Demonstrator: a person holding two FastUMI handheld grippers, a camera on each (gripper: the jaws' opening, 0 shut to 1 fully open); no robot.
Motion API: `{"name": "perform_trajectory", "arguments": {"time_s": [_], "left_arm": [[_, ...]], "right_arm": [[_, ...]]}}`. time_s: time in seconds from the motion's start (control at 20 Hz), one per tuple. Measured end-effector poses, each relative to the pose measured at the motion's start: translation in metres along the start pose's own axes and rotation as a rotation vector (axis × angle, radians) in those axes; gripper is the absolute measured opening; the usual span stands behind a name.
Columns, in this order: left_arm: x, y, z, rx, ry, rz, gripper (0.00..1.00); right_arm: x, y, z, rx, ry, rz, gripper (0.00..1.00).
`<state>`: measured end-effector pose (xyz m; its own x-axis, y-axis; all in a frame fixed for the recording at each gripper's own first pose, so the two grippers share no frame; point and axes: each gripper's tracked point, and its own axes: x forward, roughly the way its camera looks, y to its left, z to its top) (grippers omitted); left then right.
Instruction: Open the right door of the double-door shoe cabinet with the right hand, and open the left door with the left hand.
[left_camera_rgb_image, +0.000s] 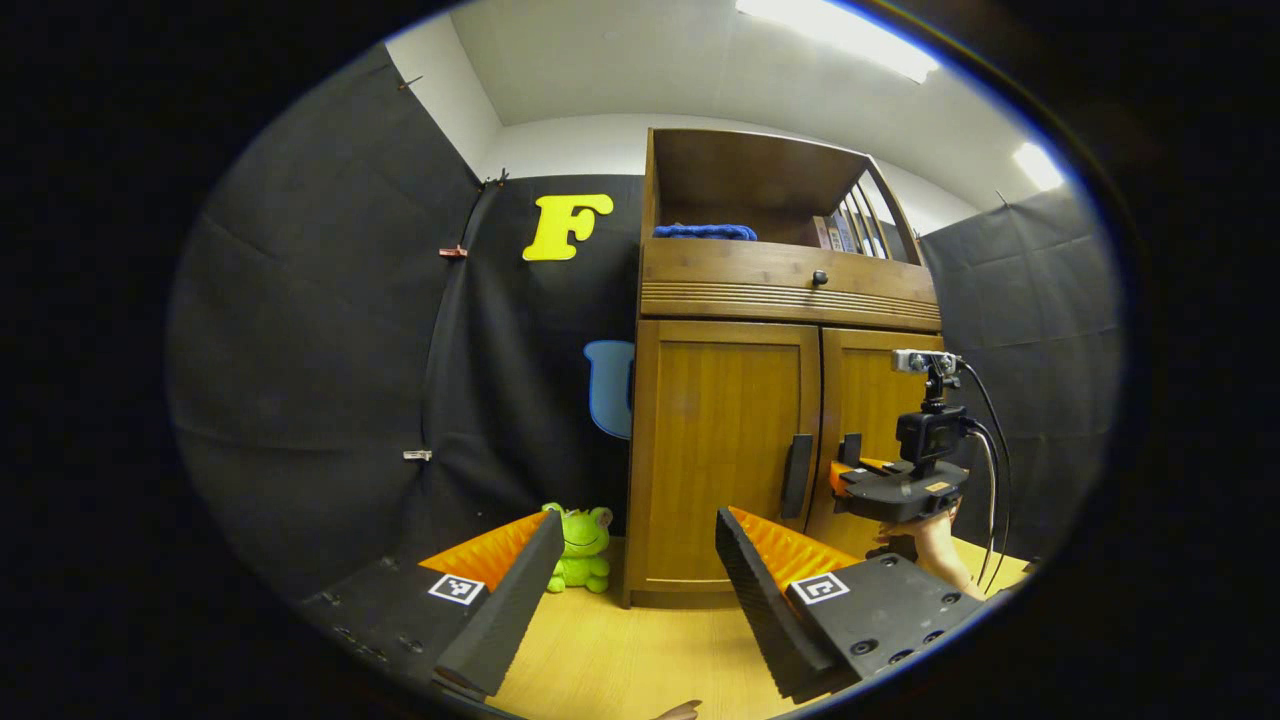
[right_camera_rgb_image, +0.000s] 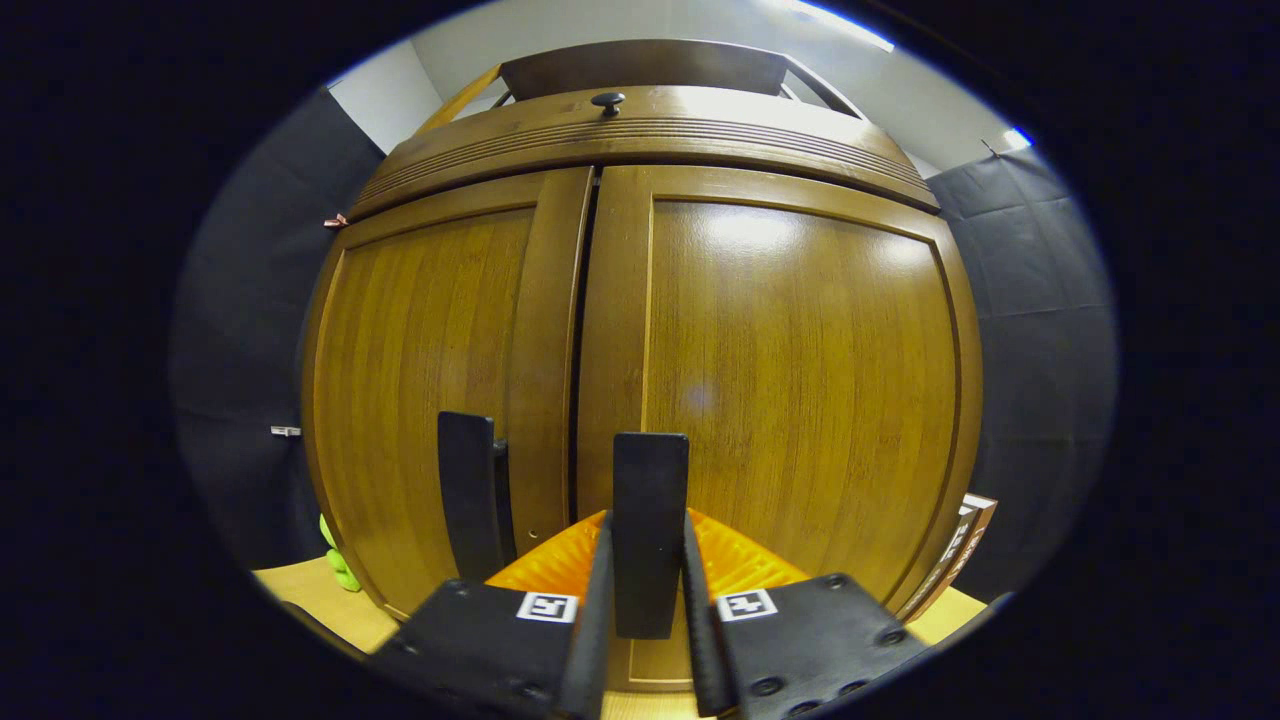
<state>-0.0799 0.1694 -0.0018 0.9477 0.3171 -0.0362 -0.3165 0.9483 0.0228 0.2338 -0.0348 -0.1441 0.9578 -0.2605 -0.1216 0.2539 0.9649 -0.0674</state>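
gripping the right door's dark upright handle (right_camera_rgb_image: 650, 520), your right gripper (right_camera_rgb_image: 648, 600) has both fingers clamped on it; your left gripper (left_camera_rgb_image: 640, 590) hangs wide apart, brown wooden shoe cabinet (left_camera_rgb_image: 740, 400) at twelve o'clock, both doors closed.

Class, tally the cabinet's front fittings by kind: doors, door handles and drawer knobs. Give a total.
Doors: 2, the left door and the right door.
Door handles: 2, the left handle and the right handle.
Drawer knobs: 1, the knob.
Total: 5
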Motion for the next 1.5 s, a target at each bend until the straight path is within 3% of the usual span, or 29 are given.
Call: {"name": "perform_trajectory", "arguments": {"time_s": [0.1,0.2,0.3,0.45,0.5,0.9,1.0,1.5], "left_arm": [[-0.003,0.003,0.000,-0.011,-0.002,0.001,0.95],[-0.007,0.001,0.000,-0.015,-0.001,-0.006,0.95],[-0.010,0.000,0.001,-0.016,-0.004,-0.010,0.95],[-0.009,-0.014,0.004,-0.033,-0.008,-0.046,0.97],[-0.010,-0.020,0.004,-0.036,-0.005,-0.060,0.95],[-0.019,-0.061,0.002,-0.009,-0.001,-0.130,0.95],[-0.018,-0.072,-0.002,-0.005,0.006,-0.149,0.95],[-0.013,-0.142,-0.020,0.020,0.048,-0.298,0.95]], "right_arm": [[-0.002,-0.001,-0.001,-0.010,0.012,0.006,0.23],[-0.009,0.000,0.000,-0.003,0.031,0.031,0.28],[-0.026,-0.001,0.002,0.002,0.030,0.063,0.24],[-0.051,-0.006,0.007,0.003,0.033,0.094,0.28],[-0.058,-0.009,0.007,0.003,0.033,0.103,0.23],[-0.100,-0.025,0.013,0.012,0.037,0.153,0.28],[-0.114,-0.032,0.016,0.018,0.036,0.168,0.23],[-0.176,-0.084,0.026,0.017,0.026,0.164,0.28]]}}
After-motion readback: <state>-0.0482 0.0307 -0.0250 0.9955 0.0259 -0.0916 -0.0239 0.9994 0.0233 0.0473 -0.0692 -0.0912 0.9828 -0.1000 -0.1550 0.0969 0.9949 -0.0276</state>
